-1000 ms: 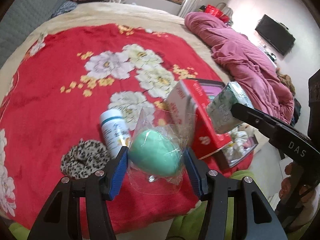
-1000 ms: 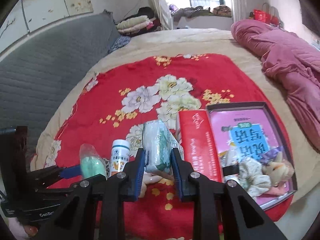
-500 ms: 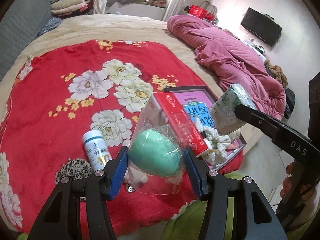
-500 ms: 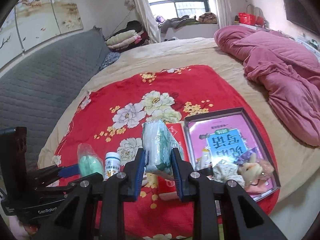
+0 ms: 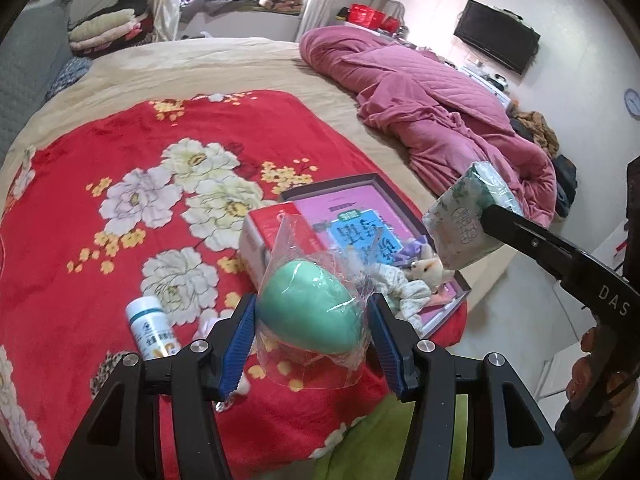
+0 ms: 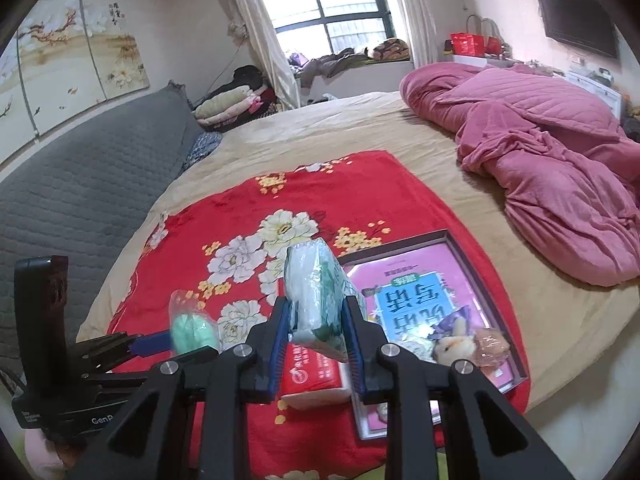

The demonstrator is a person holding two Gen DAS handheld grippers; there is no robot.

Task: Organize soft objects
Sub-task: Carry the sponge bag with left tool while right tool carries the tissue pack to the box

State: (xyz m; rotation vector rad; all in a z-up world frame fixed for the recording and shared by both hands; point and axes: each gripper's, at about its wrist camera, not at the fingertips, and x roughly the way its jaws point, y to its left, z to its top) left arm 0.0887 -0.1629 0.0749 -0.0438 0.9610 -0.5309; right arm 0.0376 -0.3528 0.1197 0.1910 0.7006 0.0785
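From the left camera the left gripper (image 5: 310, 330) was pinching a bagged green sponge (image 5: 310, 306) above the near blanket (image 5: 80, 208), while the right camera showed the right gripper (image 6: 316, 344) squeezing a tissue pack (image 6: 316, 300) left of the tray (image 6: 464, 246), and that slick wrapper could've slipped out.

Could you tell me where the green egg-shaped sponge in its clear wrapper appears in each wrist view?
Left wrist: green sponge low centre, clamped in the left gripper.
Right wrist: green sponge lower left, beside the tissue pack.
Shared landmark: red box.
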